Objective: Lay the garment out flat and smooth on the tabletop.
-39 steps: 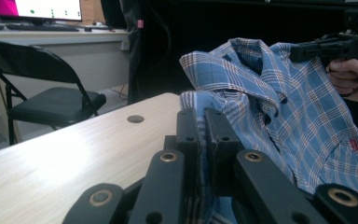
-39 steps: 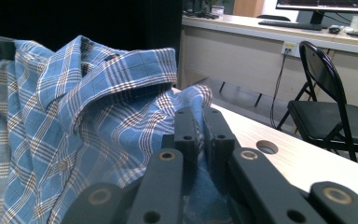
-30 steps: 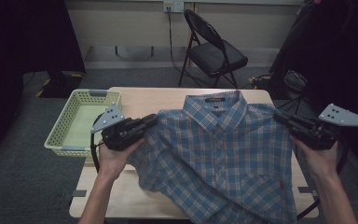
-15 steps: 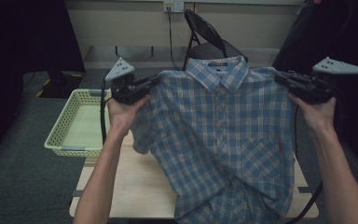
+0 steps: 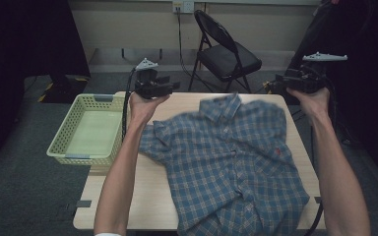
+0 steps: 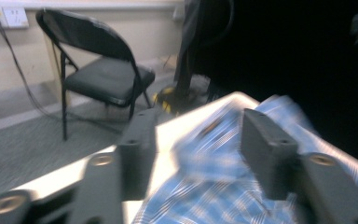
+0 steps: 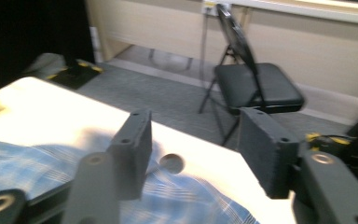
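both jaws open: left gripper [image 5: 170, 87], right gripper [image 5: 279, 84] hover off plaid shirt [image 5: 236, 162]. risk: hem overhangs table [image 5: 133, 196] edge, may slide w/ next tug.

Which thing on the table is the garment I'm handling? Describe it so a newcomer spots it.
On the wooden table, right of the pale green basket, lies a blue checked short-sleeved shirt, collar toward the folding chair. It is the one cloth item, spread flat.

table [image 5: 152, 196] — wood top | on it — plaid shirt [image 5: 231, 167], green basket [image 5: 61, 147]
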`<control>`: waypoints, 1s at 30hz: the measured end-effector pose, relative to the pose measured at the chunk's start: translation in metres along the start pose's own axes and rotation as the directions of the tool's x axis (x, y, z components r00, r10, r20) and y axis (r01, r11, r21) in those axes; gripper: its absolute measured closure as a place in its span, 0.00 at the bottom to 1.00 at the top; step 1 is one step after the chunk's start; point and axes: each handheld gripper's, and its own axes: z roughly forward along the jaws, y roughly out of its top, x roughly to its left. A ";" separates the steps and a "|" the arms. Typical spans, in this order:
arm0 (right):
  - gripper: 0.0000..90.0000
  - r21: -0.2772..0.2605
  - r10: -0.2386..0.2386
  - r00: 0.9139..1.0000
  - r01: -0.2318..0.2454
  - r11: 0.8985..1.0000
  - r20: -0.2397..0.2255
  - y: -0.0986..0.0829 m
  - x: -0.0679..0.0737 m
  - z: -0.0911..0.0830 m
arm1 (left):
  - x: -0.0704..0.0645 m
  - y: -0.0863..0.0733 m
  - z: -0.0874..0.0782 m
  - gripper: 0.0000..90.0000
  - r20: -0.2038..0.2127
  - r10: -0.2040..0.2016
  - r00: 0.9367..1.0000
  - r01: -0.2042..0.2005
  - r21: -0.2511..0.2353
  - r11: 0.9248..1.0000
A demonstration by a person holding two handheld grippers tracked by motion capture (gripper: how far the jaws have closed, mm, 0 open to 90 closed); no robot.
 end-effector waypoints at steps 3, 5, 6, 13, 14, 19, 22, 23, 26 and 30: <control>0.44 0.000 0.011 1.000 -0.011 1.000 -0.012 -0.009 0.001 -0.003 | -0.010 -0.001 -0.001 0.39 0.004 0.021 1.000 -0.021 -0.022 1.000; 0.43 -0.015 0.025 0.999 -0.025 1.000 -0.027 -0.012 0.002 -0.007 | -0.014 -0.005 -0.003 0.38 0.010 0.028 1.000 -0.028 -0.057 0.998; 0.43 -0.023 0.025 0.999 -0.026 0.999 -0.039 -0.013 0.003 -0.009 | -0.016 -0.006 -0.003 0.36 0.012 0.024 1.000 -0.024 -0.043 0.999; 0.31 -0.049 -0.003 0.995 -0.002 0.999 -0.099 -0.034 0.013 -0.025 | -0.028 -0.020 0.000 0.23 0.023 0.036 0.999 -0.036 0.009 0.999; 0.29 -0.052 0.000 0.994 -0.006 0.999 -0.106 -0.039 0.013 -0.027 | -0.028 -0.022 0.002 0.22 0.024 0.015 1.000 -0.016 0.031 0.999; 0.24 -0.038 0.013 0.987 -0.019 0.999 -0.159 -0.061 0.015 -0.037 | -0.040 -0.033 -0.001 0.20 0.035 0.037 0.999 -0.038 0.015 0.999; 0.25 -0.013 -0.007 0.981 0.004 1.000 -0.195 -0.072 0.021 -0.041 | -0.048 -0.039 -0.002 0.21 0.048 0.053 0.997 -0.055 0.047 0.997; 0.25 -0.009 -0.007 0.979 0.006 1.000 -0.203 -0.074 0.023 -0.042 | -0.053 -0.042 -0.003 0.20 0.034 0.067 0.997 -0.069 0.054 0.996; 0.26 -0.016 -0.024 0.971 0.020 1.000 -0.238 -0.084 0.031 -0.050 | -0.064 -0.051 -0.009 0.22 0.038 0.095 0.995 -0.097 0.039 0.995; 0.30 -0.023 -0.038 0.960 0.032 0.999 -0.278 -0.103 0.044 -0.058 | -0.077 -0.064 -0.016 0.22 0.049 0.113 0.992 -0.114 0.027 0.993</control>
